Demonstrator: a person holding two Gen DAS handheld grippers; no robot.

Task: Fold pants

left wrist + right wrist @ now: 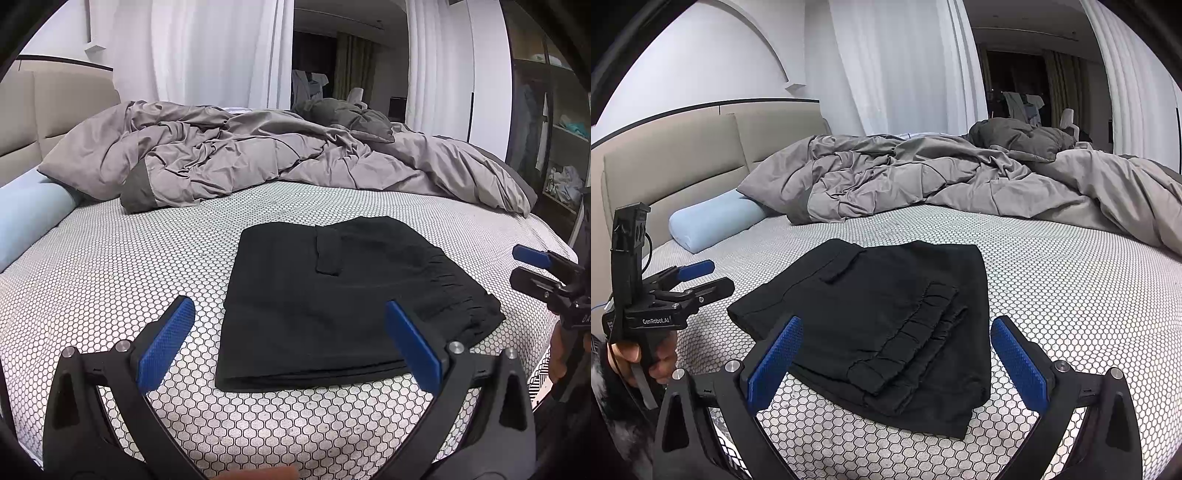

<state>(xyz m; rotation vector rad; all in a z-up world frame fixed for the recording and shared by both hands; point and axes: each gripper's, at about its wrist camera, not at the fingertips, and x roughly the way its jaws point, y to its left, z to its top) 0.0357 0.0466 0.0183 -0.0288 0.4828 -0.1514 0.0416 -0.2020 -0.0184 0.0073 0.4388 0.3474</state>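
Black pants (332, 306) lie folded into a compact stack on the honeycomb-patterned bed sheet (129, 266); the gathered waistband faces the right side. In the right wrist view the pants (879, 325) lie just ahead of the fingers. My left gripper (291, 347) is open and empty, held above the near edge of the pants. My right gripper (897, 362) is open and empty, held above the waistband end. The right gripper also shows at the right edge of the left wrist view (535, 269), and the left gripper at the left of the right wrist view (701, 280), both apart from the pants.
A crumpled grey duvet (258, 158) covers the far half of the bed. A light blue pillow (713, 221) lies by the beige headboard (683, 162). White curtains (214, 51) hang behind. Open shelves (561, 147) stand at the right. The bed's near edge is below the grippers.
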